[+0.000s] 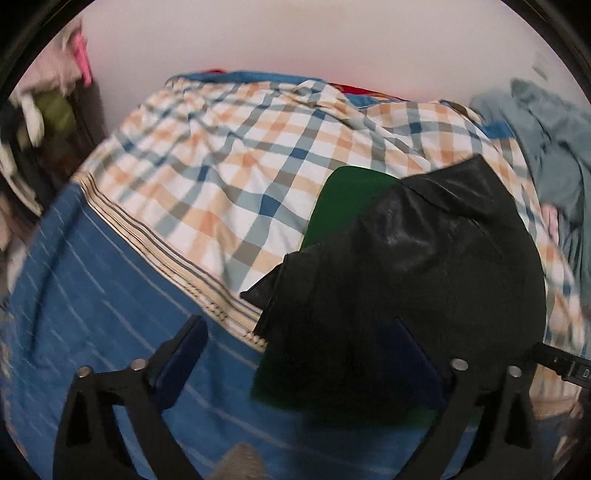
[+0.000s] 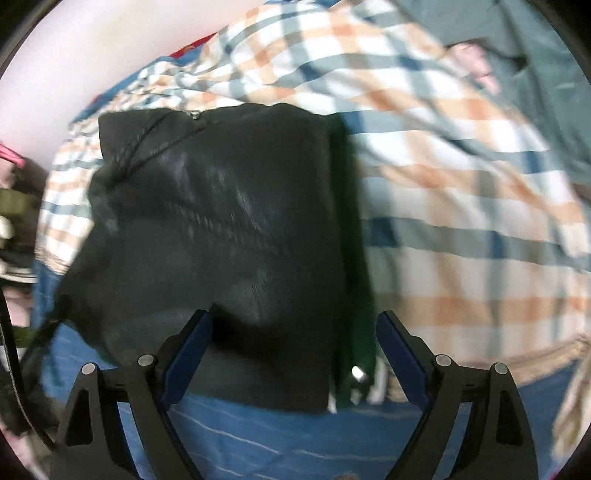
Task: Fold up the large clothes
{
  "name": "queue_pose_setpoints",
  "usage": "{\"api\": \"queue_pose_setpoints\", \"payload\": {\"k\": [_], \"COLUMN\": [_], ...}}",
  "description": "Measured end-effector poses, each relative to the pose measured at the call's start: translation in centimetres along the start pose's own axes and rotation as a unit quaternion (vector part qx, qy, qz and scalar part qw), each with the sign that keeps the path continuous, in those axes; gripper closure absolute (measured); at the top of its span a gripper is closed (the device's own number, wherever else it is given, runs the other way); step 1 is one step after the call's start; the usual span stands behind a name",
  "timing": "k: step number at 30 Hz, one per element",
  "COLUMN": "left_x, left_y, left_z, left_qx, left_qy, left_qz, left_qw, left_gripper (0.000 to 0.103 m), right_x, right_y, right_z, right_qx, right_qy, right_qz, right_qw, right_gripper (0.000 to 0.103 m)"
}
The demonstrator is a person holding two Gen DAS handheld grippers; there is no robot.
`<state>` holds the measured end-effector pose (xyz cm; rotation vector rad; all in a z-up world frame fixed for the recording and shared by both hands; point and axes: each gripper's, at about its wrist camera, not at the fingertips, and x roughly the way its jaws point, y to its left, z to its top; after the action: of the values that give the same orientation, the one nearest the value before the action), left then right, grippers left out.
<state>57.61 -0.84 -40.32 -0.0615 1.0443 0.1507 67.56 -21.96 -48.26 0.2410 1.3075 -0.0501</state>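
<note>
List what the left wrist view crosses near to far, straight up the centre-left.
Left tool, open → blue striped sheet → plaid blanket → blue fabric edge at the far side → pale wall. The black garment lies off to the right.

Black jacket [image 2: 221, 229] (green lining), orange-blue checked blanket [image 1: 229, 155], blue striped sheet [image 1: 92, 295].

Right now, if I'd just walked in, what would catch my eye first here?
The black garment, folded into a dark, slightly shiny bundle, lies on the bed right ahead of both open grippers, with a green layer showing under it. Around it spreads a bright checked blanket in orange, blue and white over a blue striped sheet. A grey-blue piece of clothing sits crumpled at the far right.
</note>
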Motion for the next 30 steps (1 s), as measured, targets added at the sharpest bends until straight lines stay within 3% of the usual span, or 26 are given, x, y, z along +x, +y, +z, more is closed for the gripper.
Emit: {"api": "queue_pose_setpoints", "payload": {"k": [2, 4, 10, 13, 23, 30], "left_x": [-1.9, -4.2, -11.9, -16.3, -32.5, -43.3], "left_y": [-0.4, -0.7, -0.5, -0.1, 1.5, 3.0], "left_z": [-0.6, -1.2, -2.7, -3.5, -7.1, -9.8], "left_qx": [0.019, 0.032, 0.049, 0.058, 0.088, 0.099], "left_qy": [-0.007, -0.017, -0.038, -0.045, -0.071, -0.101], "left_qz": [0.016, 0.024, 0.019, 0.01, -0.029, -0.027], "left_qw": [0.9997, 0.999, 0.9979, 0.9973, 0.9931, 0.9896], "left_gripper": [0.002, 0.001, 0.0, 0.0, 0.0, 0.0], "right_x": [-1.1, -2.1, -11.1, -14.8, -33.2, -46.0], "right_y": [0.4, 0.5, -0.3, -1.3, 0.9, 1.9], "right_z": [-1.2, -4.8, -11.4, -13.7, -24.3, -31.2], "right_qx": [-0.002, -0.009, -0.008, -0.003, 0.012, 0.017], "right_qy": [-0.005, -0.02, -0.061, -0.074, -0.143, -0.193], "right_qz": [-0.036, -0.071, -0.128, -0.133, -0.144, -0.148], "right_qw": [0.999, 0.997, 0.99, 0.988, 0.979, 0.97], "right_gripper": [0.011, 0.011, 0.011, 0.011, 0.011, 0.011]}}
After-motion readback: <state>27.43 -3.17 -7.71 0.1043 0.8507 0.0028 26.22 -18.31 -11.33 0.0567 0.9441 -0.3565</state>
